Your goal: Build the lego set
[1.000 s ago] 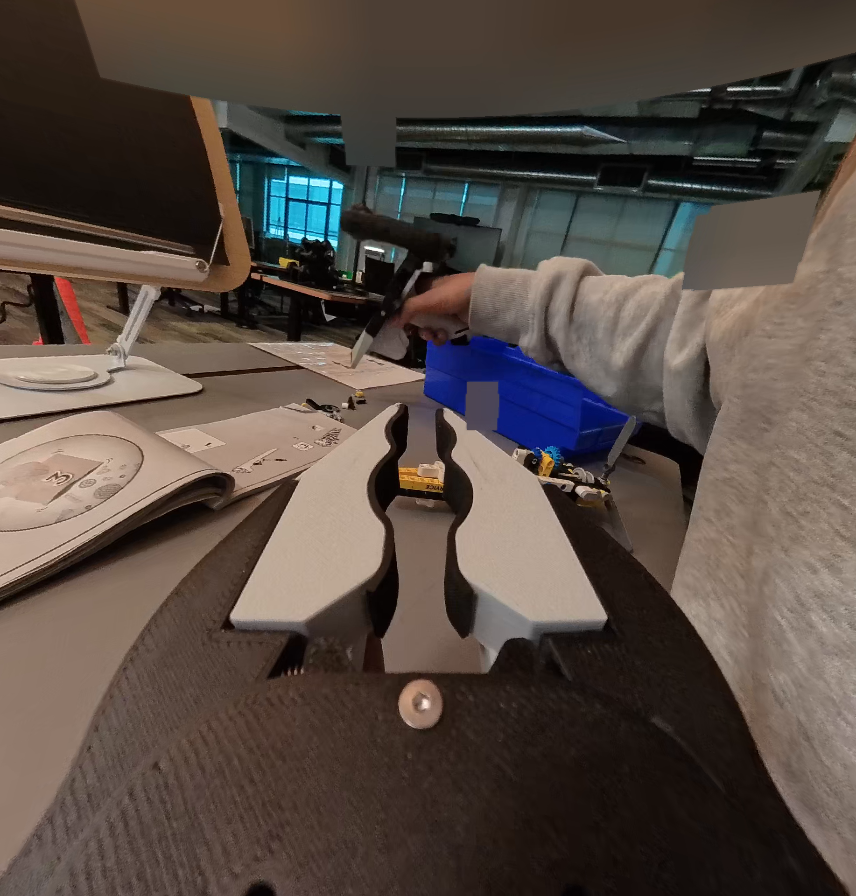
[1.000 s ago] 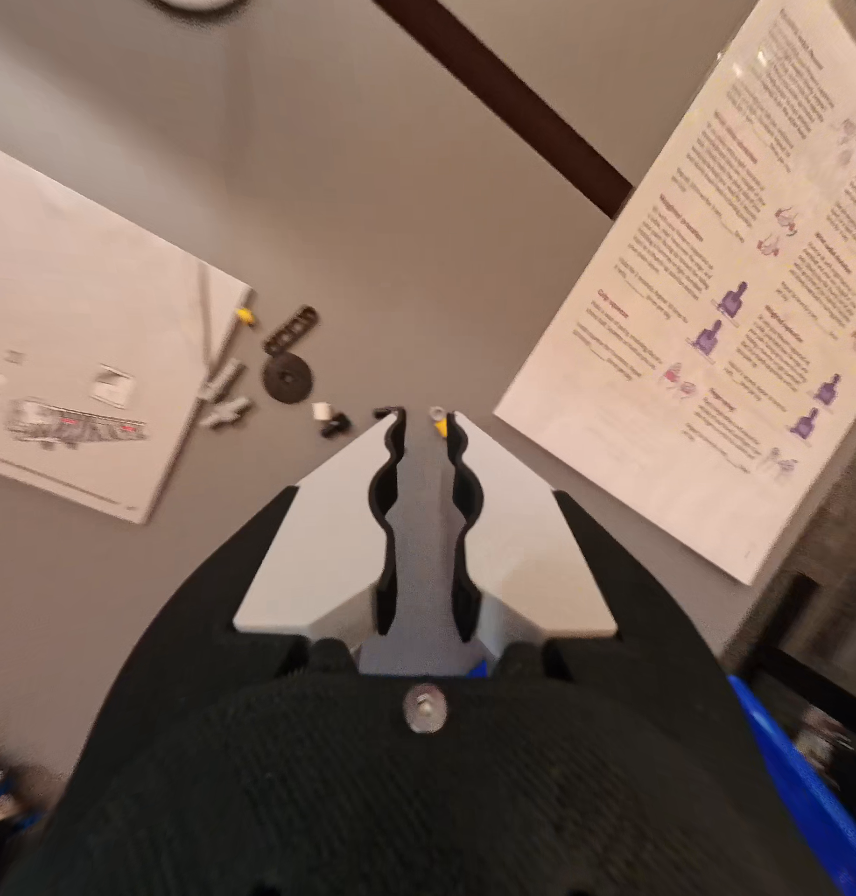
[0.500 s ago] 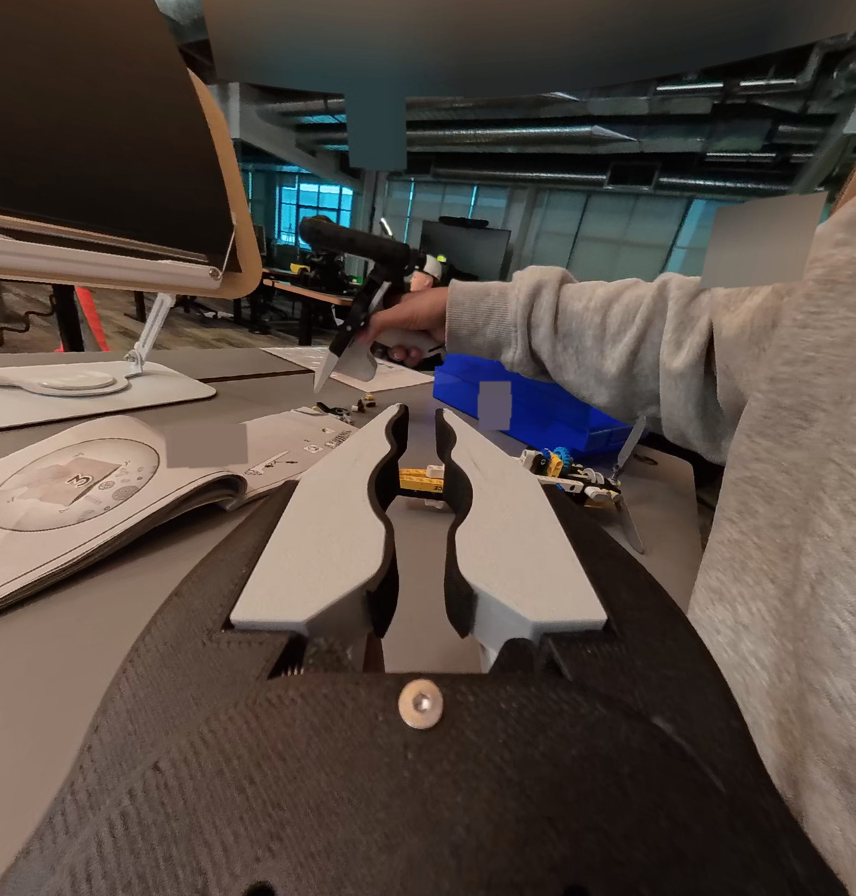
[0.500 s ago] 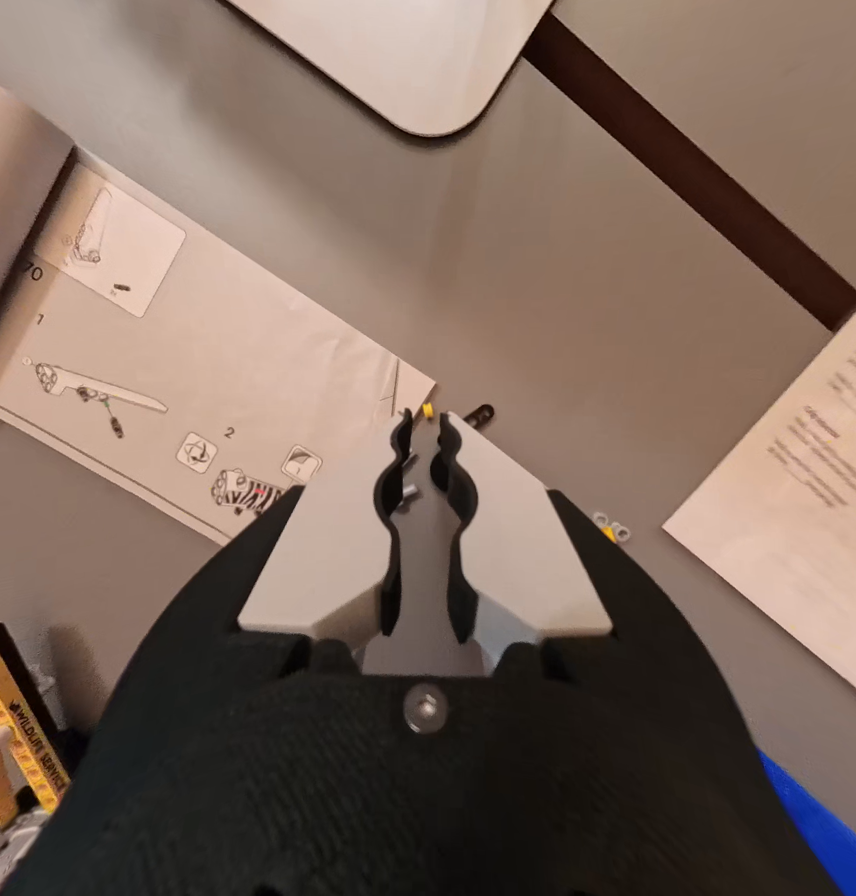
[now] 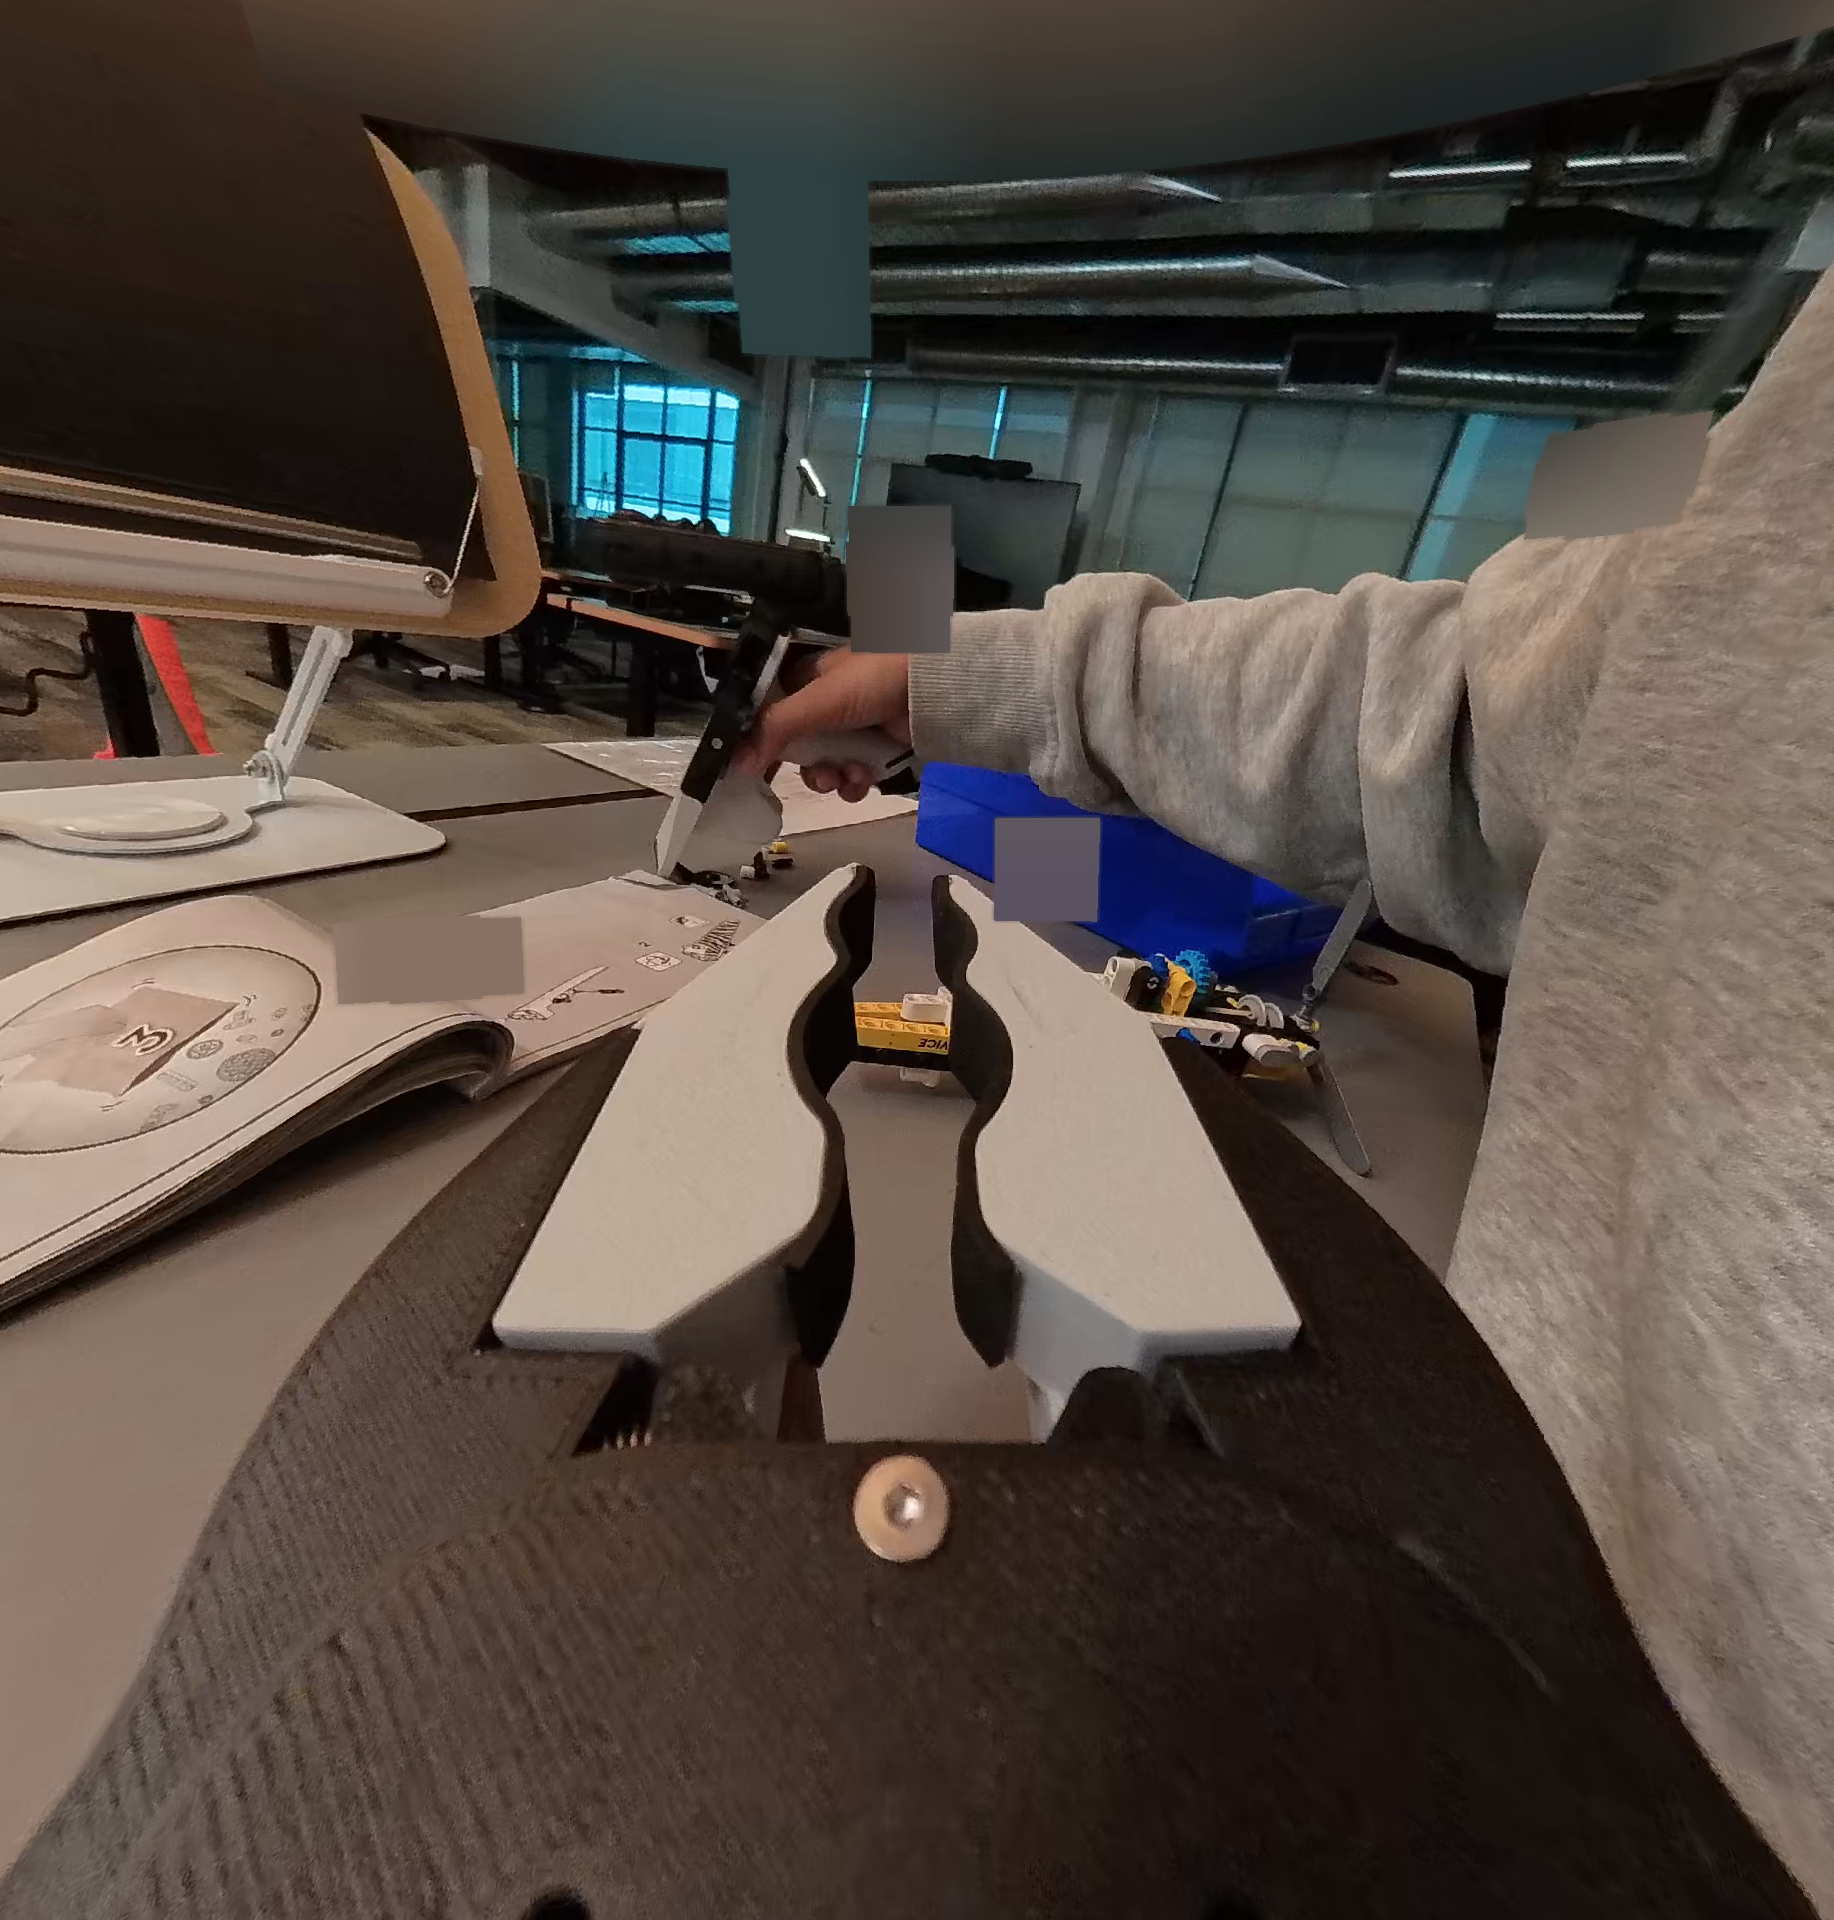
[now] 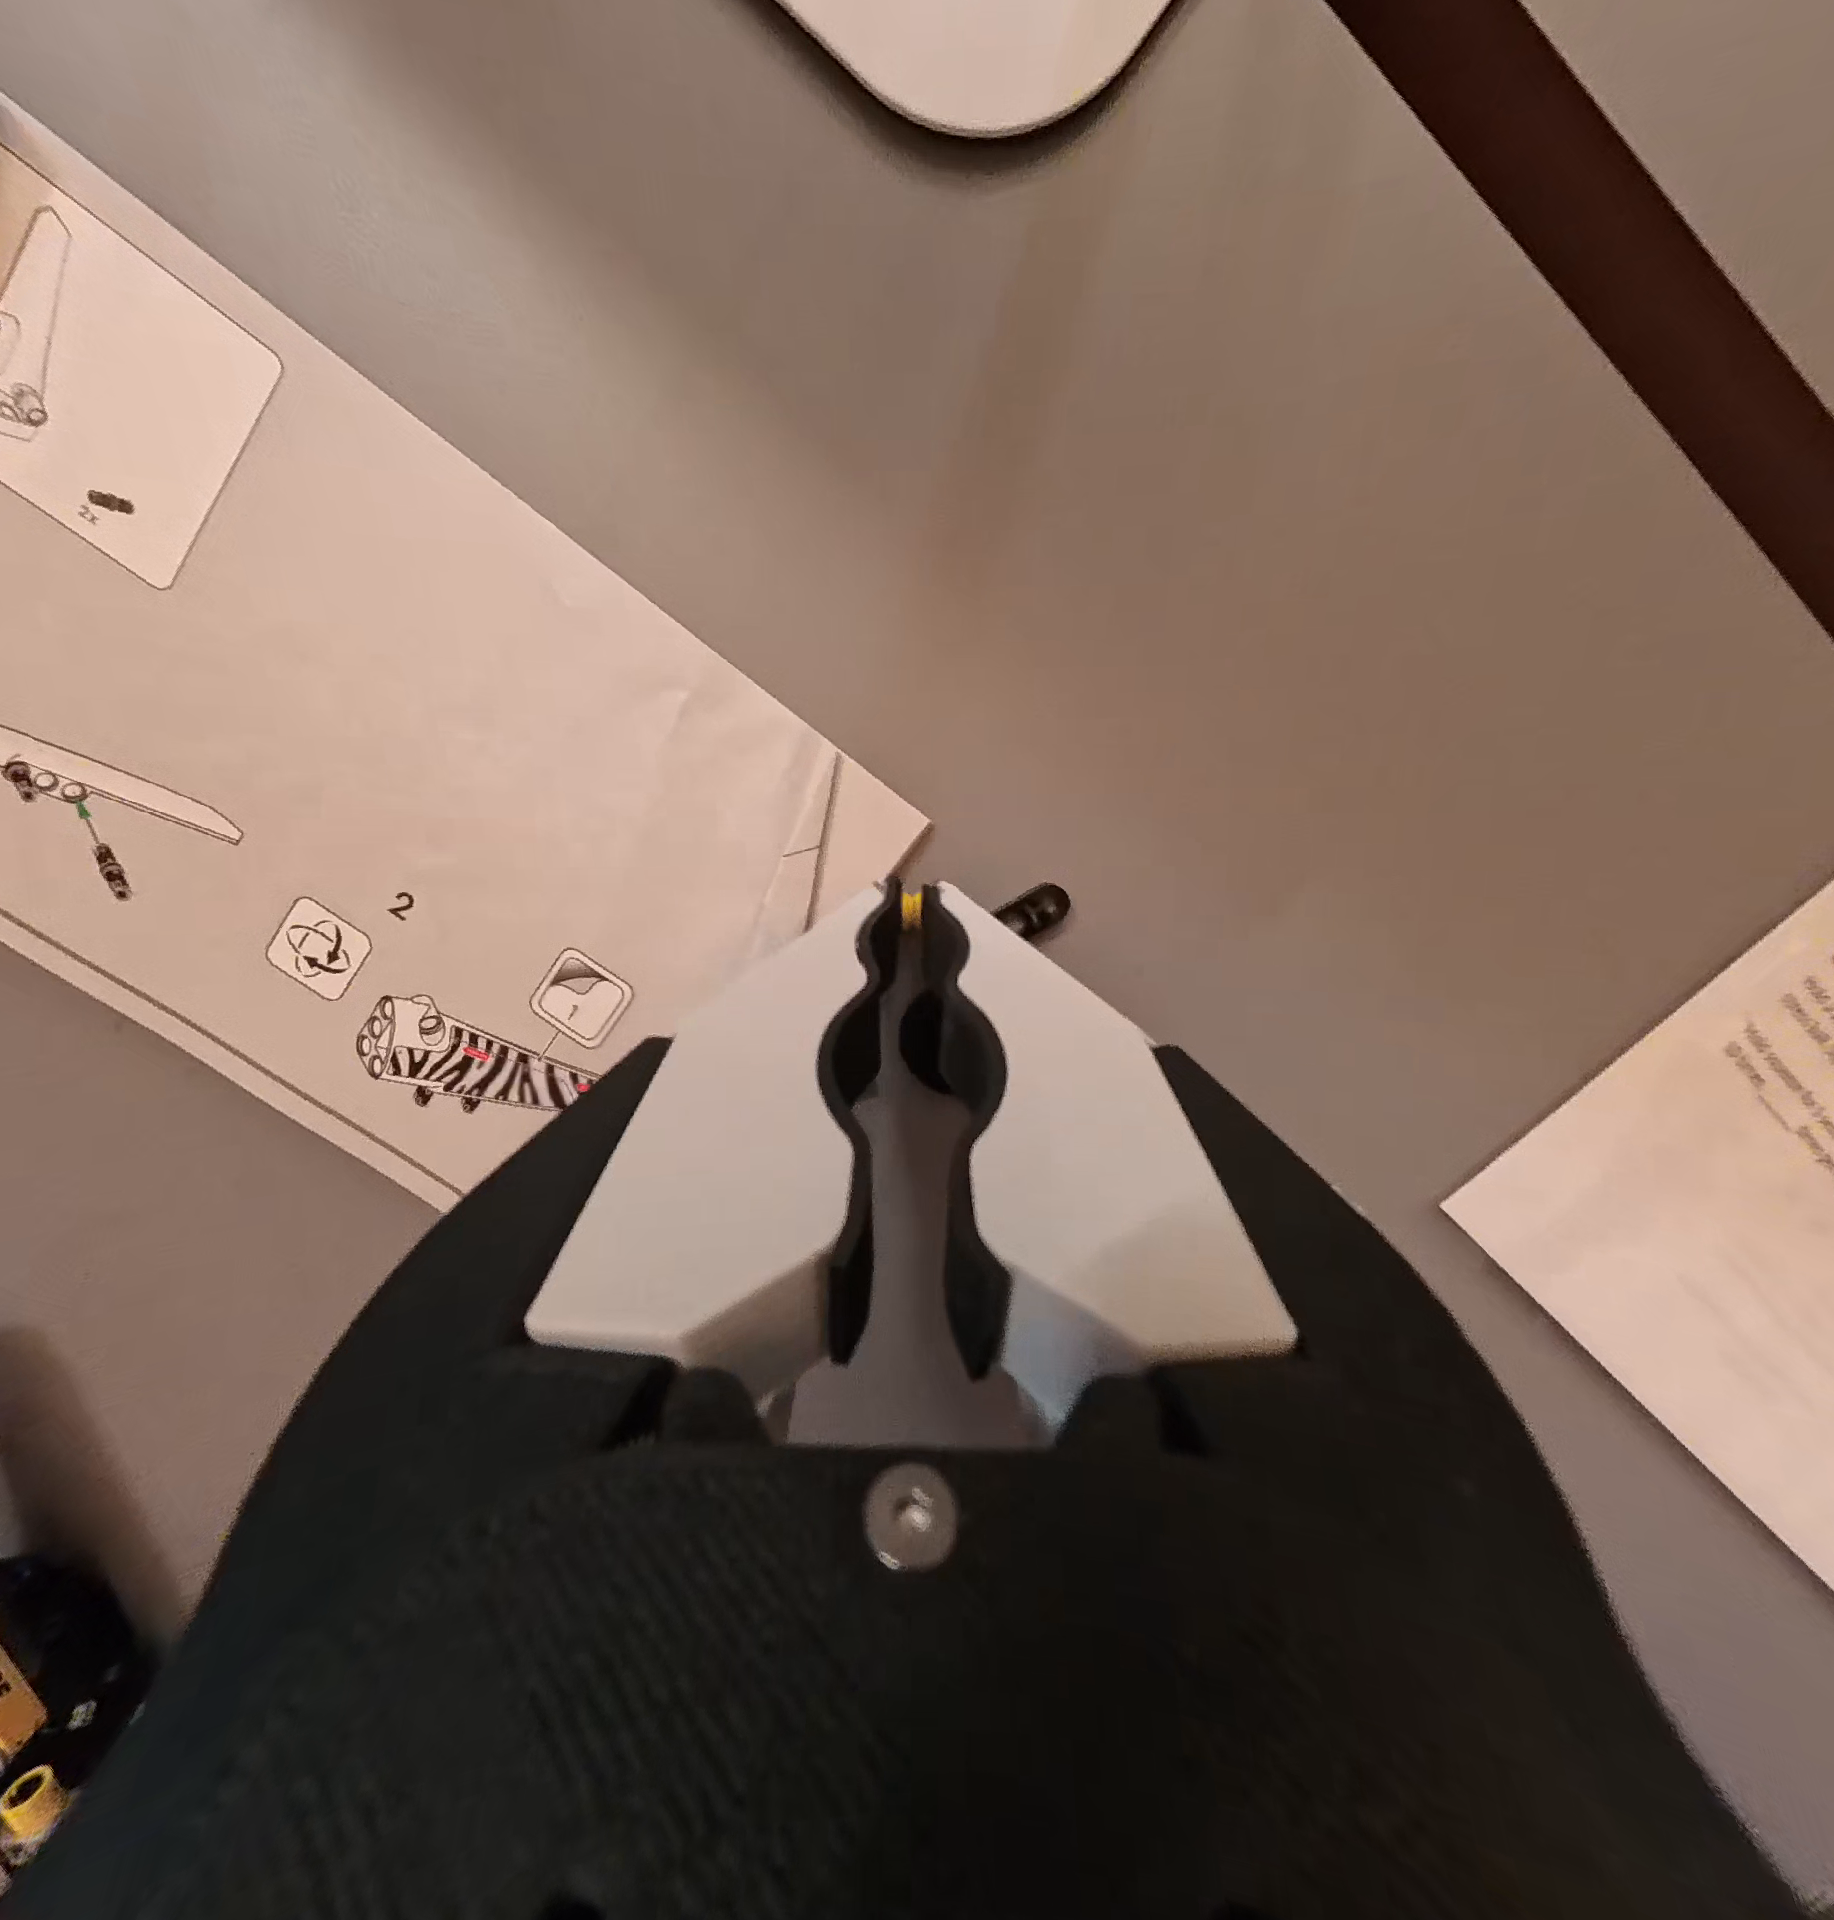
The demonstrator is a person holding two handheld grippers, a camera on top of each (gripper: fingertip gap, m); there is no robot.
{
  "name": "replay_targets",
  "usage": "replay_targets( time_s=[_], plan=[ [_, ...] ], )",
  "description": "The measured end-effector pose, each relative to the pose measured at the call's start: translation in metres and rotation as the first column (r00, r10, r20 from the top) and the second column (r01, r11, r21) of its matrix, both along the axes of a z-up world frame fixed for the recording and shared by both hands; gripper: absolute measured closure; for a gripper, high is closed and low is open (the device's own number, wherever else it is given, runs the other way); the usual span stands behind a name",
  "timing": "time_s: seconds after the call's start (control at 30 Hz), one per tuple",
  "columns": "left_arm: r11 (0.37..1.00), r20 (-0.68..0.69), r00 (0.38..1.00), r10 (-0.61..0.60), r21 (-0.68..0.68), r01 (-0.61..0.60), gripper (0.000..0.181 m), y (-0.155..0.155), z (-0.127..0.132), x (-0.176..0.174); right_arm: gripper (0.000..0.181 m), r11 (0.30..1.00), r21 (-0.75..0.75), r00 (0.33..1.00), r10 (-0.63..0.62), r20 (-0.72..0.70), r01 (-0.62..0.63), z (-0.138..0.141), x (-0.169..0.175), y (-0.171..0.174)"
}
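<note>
Evidently a part-fetching step: the right gripper (image 6: 910, 902) pinches a small yellow piece (image 6: 910, 906) by the instruction booklet (image 6: 393, 727). Next, carry it toward the yellow model (image 5: 900, 1029) at twelve o'clock between the parted, empty fingers of the left gripper (image 5: 900, 894).

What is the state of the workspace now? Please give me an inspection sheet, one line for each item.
Surface: grey table, with a dark seam.
Job's things: open instruction booklet; partly built yellow model; loose small parts; black pin.
Clutter: blue bin; printed sheet; white stand base.
Grippers: left gripper open, empty; right gripper shut on small yellow piece.
Cables: nothing seen on the table.
Surroundings: open office with desks, windows, ceiling ducts.
</note>
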State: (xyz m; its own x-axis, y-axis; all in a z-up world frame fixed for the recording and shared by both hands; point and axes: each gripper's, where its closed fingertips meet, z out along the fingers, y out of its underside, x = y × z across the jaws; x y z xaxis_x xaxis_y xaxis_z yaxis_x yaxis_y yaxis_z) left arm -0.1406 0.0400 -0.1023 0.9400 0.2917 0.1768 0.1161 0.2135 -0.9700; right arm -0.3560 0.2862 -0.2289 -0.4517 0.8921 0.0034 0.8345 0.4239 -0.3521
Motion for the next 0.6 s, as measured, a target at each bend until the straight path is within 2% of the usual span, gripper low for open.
replay_targets(
  time_s=[0.6],
  plan=[
    [1.0, -0.001, 1.0, -0.002, -0.002, 0.002, 0.172, 0.0, 0.0, 0.002, 0.178, 0.983, 0.061, 0.984, -0.175, 0.022, 0.174, -0.001, 0.011, 0.049]
  ],
)
